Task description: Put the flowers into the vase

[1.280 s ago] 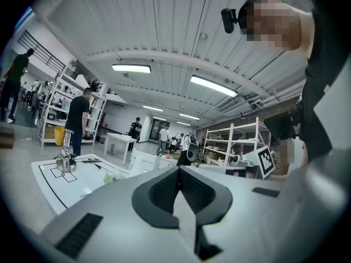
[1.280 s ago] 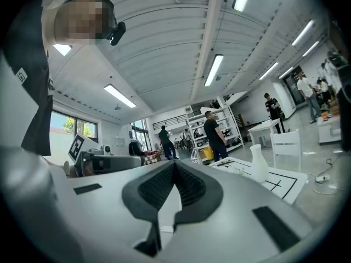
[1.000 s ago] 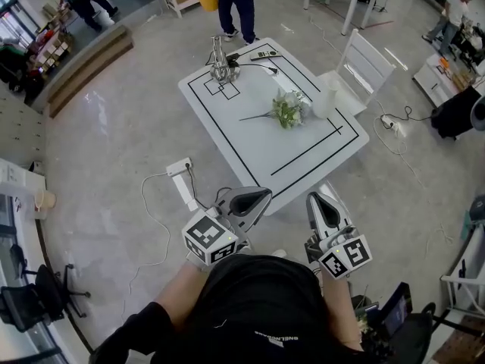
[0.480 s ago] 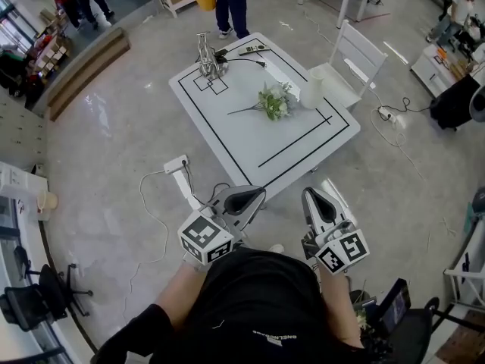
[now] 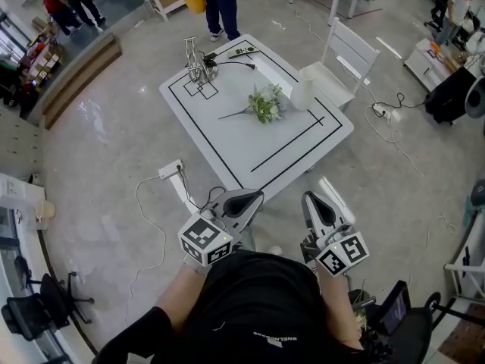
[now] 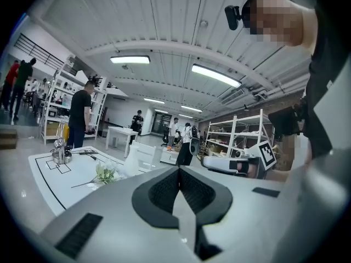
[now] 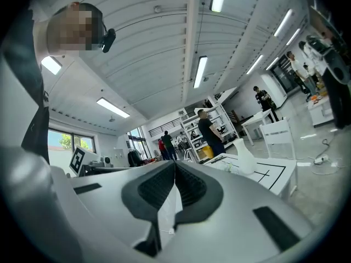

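Note:
A bunch of green-and-white flowers (image 5: 263,105) lies on the white table (image 5: 227,139), with a white vase (image 5: 302,95) upright just to its right. Both grippers are held close to my body, well short of the table's near edge. My left gripper (image 5: 248,200) is shut and holds nothing. My right gripper (image 5: 316,202) also has its jaws together and holds nothing. The left gripper view shows the flowers (image 6: 106,173) and vase (image 6: 130,163) far ahead. The right gripper view shows the vase (image 7: 245,156) beyond the jaw tips.
A metal stand (image 5: 195,61) and a remote with a cable (image 5: 241,51) sit at the table's far corner. A white chair (image 5: 345,55) stands beside the table on the right. A power strip and cord (image 5: 170,170) lie on the floor left of the grippers. A person (image 5: 216,2) stands behind the table.
In the head view the table with the flowers and vase has drifted up and to the left. Both grippers stay shut and sit slightly lower.

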